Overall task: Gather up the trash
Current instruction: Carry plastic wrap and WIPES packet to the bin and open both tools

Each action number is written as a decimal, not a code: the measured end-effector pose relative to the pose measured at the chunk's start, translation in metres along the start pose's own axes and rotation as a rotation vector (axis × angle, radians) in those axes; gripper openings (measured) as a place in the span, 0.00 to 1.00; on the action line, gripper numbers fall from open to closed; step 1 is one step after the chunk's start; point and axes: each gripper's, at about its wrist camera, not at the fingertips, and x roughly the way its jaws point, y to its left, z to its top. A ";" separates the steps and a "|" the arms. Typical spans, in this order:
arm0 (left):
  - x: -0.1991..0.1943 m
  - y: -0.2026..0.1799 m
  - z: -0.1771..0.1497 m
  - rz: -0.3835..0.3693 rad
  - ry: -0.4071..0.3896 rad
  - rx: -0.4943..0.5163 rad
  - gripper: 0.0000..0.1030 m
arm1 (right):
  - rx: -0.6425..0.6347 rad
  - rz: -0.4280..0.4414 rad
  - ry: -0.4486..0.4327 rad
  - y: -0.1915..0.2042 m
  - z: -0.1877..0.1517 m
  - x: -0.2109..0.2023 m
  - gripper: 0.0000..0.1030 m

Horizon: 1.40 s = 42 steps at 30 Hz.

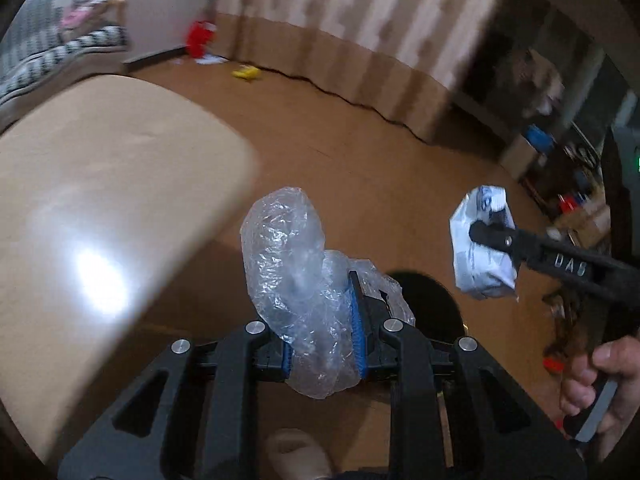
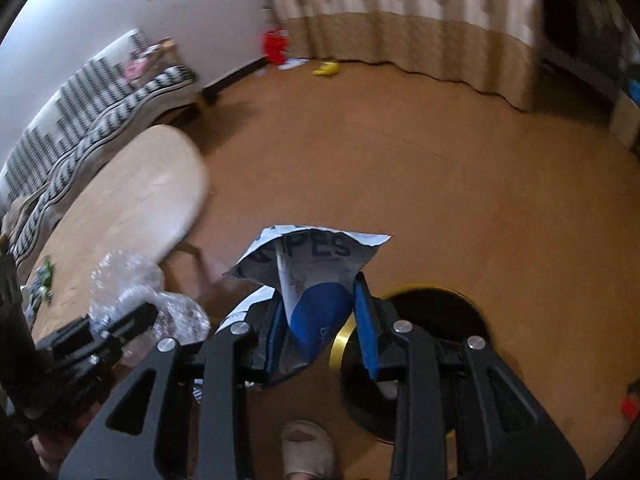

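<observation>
My left gripper (image 1: 320, 344) clamps crumpled clear plastic (image 1: 292, 280); my right gripper (image 2: 320, 332) pinches a wipes packet (image 2: 316, 280) above the near black bin (image 2: 436, 320).

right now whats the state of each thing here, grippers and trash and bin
left gripper: jaws shut on the clear plastic wrap, held in the air
right gripper: jaws shut on the wipes packet, crumpled, held in the air
trash bin: on the floor, open, dark inside, below the right gripper
table: beside the left gripper, green scraps at its near edge
yellow item: on the floor by the curtain
</observation>
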 end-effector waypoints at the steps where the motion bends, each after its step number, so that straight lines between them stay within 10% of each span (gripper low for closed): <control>1: 0.018 -0.017 -0.003 -0.026 0.024 0.024 0.21 | 0.021 -0.014 0.006 -0.017 -0.002 0.002 0.31; 10: 0.130 -0.096 -0.039 -0.139 0.202 0.160 0.21 | 0.187 -0.068 0.075 -0.118 -0.014 0.026 0.31; 18: 0.180 -0.107 -0.052 -0.175 0.284 0.160 0.29 | 0.185 -0.089 0.128 -0.117 -0.015 0.045 0.31; 22: 0.180 -0.105 -0.052 -0.188 0.275 0.144 0.75 | 0.190 -0.098 0.138 -0.120 -0.016 0.048 0.31; 36: 0.153 -0.104 -0.051 -0.187 0.240 0.131 0.77 | 0.198 -0.131 0.191 -0.116 -0.019 0.061 0.32; 39: 0.146 -0.102 -0.049 -0.177 0.234 0.149 0.78 | 0.202 -0.138 0.204 -0.116 -0.018 0.063 0.40; 42: 0.137 -0.098 -0.046 -0.173 0.226 0.152 0.79 | 0.192 -0.152 0.211 -0.112 -0.018 0.064 0.69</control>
